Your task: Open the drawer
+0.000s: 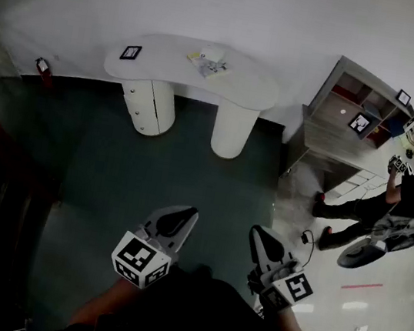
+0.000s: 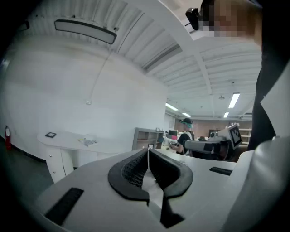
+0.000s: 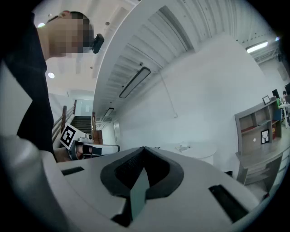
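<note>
A white curved desk (image 1: 184, 62) stands against the far wall on two rounded pedestals. The left pedestal (image 1: 148, 105) holds the drawers, each with a small knob. In the left gripper view the desk (image 2: 72, 141) is far off at the left. The right gripper view shows the desk (image 3: 195, 148) small in the distance. My left gripper (image 1: 187, 214) and right gripper (image 1: 256, 232) are held low near my body, several steps short of the desk. Both are shut with nothing between their jaws.
A dark green floor (image 1: 152, 168) lies between me and the desk. A grey shelf unit (image 1: 356, 107) stands at the right, with a person (image 1: 388, 201) beside it. A red fire extinguisher (image 1: 44, 69) sits by the wall at left. Papers (image 1: 208, 61) lie on the desk.
</note>
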Tool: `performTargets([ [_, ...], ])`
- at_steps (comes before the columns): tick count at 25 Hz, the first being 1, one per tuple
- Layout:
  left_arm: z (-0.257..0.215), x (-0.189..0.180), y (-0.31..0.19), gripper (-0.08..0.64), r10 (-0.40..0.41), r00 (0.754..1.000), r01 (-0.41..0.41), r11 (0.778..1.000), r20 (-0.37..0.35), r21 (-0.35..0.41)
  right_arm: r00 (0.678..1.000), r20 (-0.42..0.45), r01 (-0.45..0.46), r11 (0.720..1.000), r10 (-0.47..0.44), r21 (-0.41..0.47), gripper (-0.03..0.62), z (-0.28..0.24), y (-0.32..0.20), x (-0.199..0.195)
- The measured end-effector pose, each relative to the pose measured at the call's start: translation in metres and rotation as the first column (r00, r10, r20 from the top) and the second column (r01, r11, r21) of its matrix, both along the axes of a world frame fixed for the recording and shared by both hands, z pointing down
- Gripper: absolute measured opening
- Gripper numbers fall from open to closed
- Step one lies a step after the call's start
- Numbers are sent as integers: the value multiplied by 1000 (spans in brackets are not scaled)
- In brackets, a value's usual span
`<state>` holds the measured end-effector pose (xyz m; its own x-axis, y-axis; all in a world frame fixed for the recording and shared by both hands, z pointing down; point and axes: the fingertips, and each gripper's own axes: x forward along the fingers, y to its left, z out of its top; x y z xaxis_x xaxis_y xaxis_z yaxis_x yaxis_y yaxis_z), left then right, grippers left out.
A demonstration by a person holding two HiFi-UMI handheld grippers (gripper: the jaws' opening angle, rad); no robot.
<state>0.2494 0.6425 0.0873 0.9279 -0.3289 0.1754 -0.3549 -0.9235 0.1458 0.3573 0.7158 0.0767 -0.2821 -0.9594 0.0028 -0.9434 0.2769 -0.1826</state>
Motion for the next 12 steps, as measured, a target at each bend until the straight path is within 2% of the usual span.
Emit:
performTargets([
  [5,13,17,-7,21,-5,1000,5,999,-2,-51,1000,-11,-28,1000,28,2,15,3,-12,20],
  [9,13,25,-16,21,20,999,-20,1000,27,-17,999,5,-39,999,39,9,15,2,-18,24],
  [12,16,30,-23,21,22,999,-21,1000,24,-20,999,-1,-41,999,41,12,15,4,-19,27],
])
